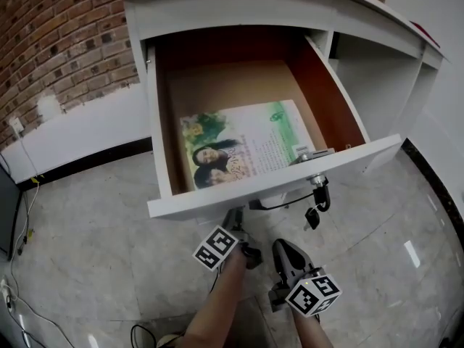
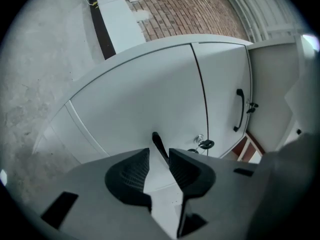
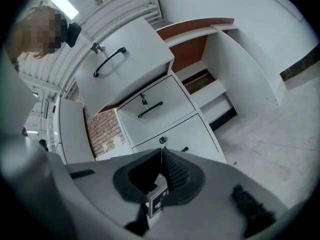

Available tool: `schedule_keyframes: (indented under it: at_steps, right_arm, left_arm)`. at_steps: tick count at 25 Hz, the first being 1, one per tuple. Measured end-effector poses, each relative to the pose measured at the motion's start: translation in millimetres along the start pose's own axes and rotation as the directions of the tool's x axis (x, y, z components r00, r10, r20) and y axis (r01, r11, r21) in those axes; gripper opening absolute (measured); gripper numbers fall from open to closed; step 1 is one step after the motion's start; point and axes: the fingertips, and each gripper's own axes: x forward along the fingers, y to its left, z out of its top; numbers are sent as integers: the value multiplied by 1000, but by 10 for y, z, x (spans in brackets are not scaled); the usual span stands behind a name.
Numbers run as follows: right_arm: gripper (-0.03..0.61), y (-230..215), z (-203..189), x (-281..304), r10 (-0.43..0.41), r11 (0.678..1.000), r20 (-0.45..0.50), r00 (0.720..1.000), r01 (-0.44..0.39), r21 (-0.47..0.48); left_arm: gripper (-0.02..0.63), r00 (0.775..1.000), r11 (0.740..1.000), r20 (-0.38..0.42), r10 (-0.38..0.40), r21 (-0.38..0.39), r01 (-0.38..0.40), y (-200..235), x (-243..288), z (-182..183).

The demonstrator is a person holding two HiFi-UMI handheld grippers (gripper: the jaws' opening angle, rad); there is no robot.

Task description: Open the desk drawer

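So the drawer (image 1: 217, 200) is the top one under the white counter (image 1: 290, 6), and it's already hanging well out over the floor. It's far enough that we can look straight into it, and there's just one green-covered book (image 1: 243, 145) lying flat on the bottom. We'd call the job basically done.

Our left tool (image 2: 159, 154) is just under the drawer front with its jaws apart. A black bar lines up with the gap just ahead of the pads, but nothing is clamped on it. Our right tool (image 3: 162, 156) hangs lower and a bit further back, with its jaws together and nothing in them.

On handling, we reckon it's a stiff laminate box on runners, and with only the book inside it should be pretty light and slide easily. The painted front looks smooth and slippery, so we wouldn't pinch the panel edge. The black bar handle (image 3: 109, 61) on the front is the obvious place to grab, near its middle so the box comes straight and doesn't rack sideways.

Watch the keys (image 1: 313, 214) dangling from the lock right beside the handle, since they could snag a jaw. And this far out, we'd guess a hard yank might bang the stop.
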Motion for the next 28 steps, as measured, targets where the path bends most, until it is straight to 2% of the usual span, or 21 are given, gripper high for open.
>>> schedule_keyframes:
  at_steps: [5,7,9,11,13,15,16,18,19,22,25,28]
  right_arm:
    - [11,43,-6,-56,-11,1000,17,1000,11,1]
    - [11,62,18,-92,-18,1000,22,1000,18,-11]
    - [11,68,30,-147,-28,999,26,999,28,-18]
    - [11,70,9,-211,-38,999,32,999,38,-10]
    - [11,88,-14,-255,-44,999,29,999,44,-9]
    - [11,111,-30,-264,-44,999,26,999,44,-9]
    - [11,122,-39,-263,-42,999,26,999,42,-5]
    - [11,133,-56,-267,-39,999,29,999,39,5]
    - [11,131,-59,-270,-39,999,29,999,39,7]
    - [11,93,-65,-274,-43,999,30,999,42,10]
    - [11,63,-93,-270,-46,999,25,999,46,17]
    - [11,38,-127,-249,-47,999,14,999,47,16]
  left_arm:
    - [124,1000,999,12,-28,-41,29,-15,97,12]
    - [67,999,998,23,-48,-50,49,-47,105,17]
    - [59,998,996,27,-52,-74,54,-57,100,10]
    - [57,999,997,15,-48,-67,49,-60,73,-6]
    - [51,999,999,-8,-38,-21,38,-63,29,-27]
    - [35,999,996,-38,-16,86,19,-71,-26,-78]
    - [5,998,987,-56,-8,157,17,-83,-62,-125]
    - [5,996,968,-81,-22,248,41,-117,-136,-229]
    - [5,996,970,-79,-29,239,47,-114,-166,-257]
    - [6,999,993,-28,-27,114,30,-49,-200,-222]
    - [18,999,998,33,-35,47,33,-32,-183,-89]
    - [100,996,998,56,-63,-11,64,-54,-84,34]
